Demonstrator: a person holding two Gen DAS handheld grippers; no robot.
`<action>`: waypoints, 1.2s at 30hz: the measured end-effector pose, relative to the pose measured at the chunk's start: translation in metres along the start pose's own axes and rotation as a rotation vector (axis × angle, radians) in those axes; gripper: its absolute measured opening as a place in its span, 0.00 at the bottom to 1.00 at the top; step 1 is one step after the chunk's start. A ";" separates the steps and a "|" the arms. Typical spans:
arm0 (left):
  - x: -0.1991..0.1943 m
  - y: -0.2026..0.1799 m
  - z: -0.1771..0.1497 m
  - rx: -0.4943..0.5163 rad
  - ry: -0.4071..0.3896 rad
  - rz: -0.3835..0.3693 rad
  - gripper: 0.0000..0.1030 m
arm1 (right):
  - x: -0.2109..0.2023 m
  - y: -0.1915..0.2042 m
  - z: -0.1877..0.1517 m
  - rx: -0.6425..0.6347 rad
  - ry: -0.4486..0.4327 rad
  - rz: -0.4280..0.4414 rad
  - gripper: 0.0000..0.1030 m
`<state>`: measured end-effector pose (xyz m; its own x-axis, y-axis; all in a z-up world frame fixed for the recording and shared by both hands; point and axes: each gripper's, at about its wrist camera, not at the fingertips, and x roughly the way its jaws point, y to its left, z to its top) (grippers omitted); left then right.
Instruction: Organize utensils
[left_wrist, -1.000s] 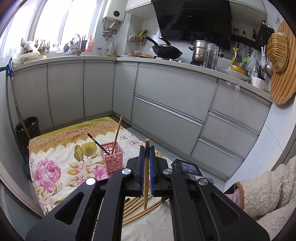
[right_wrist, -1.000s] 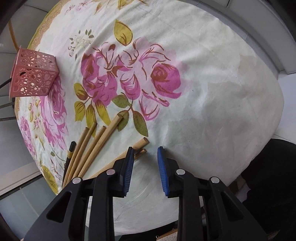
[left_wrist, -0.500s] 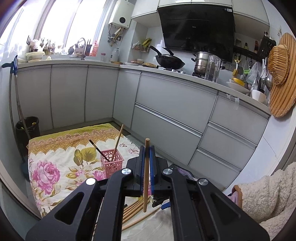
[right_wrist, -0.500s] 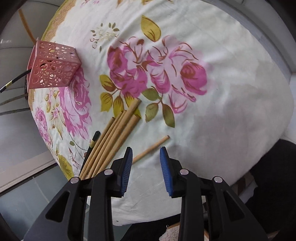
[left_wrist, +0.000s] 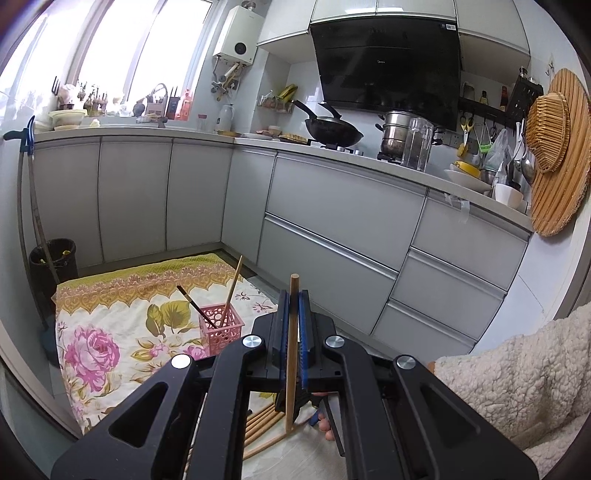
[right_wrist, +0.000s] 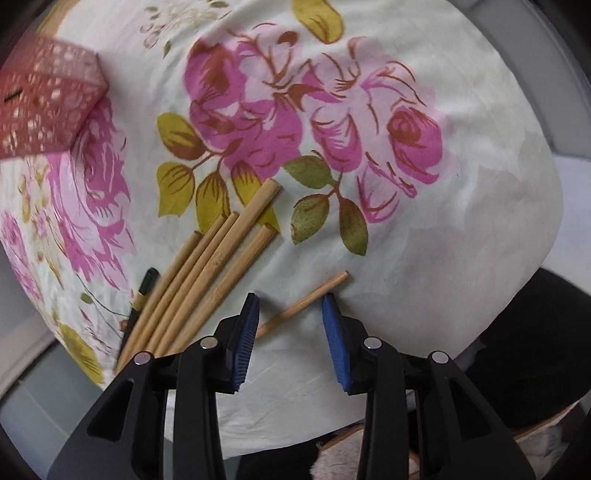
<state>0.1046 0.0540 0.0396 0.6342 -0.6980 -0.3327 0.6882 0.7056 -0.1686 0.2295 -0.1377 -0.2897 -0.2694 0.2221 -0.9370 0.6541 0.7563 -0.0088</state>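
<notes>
Chopsticks are midway sorted. Left wrist view: the left gripper (left_wrist: 292, 343) clamps one bamboo chopstick (left_wrist: 293, 334) upright, near the pink holder (left_wrist: 221, 328) on the floral cloth (left_wrist: 107, 321) by grey kitchen cabinets (left_wrist: 332, 221); next, I judge, lower it in. Right wrist view: the right gripper (right_wrist: 290, 325), jaws wide, straddles a loose stick (right_wrist: 306, 301) beside the bundle (right_wrist: 207, 273), away from the holder.

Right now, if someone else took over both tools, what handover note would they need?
Left tool: shut on a wooden chopstick, held upright above the cloth.
Right tool: open, straddling a lone chopstick on the floral cloth, not yet gripping.
Done: pink basket holds one wooden stick and one dark one.
Left: drop the held chopstick in, then the lone one, the wooden bundle and the dark chopstick.
</notes>
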 end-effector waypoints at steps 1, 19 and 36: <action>-0.001 0.001 0.000 -0.005 -0.004 0.003 0.04 | 0.000 0.006 -0.003 -0.044 -0.016 -0.045 0.27; -0.002 -0.002 0.000 -0.028 -0.022 0.000 0.05 | -0.014 -0.076 -0.008 -0.028 -0.172 0.139 0.05; 0.030 0.016 -0.009 -0.113 0.073 0.122 0.05 | -0.100 -0.088 -0.069 -0.341 -0.598 0.436 0.05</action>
<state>0.1310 0.0454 0.0186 0.6801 -0.5988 -0.4230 0.5612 0.7965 -0.2253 0.1501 -0.1835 -0.1714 0.4453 0.2466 -0.8608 0.3361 0.8450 0.4160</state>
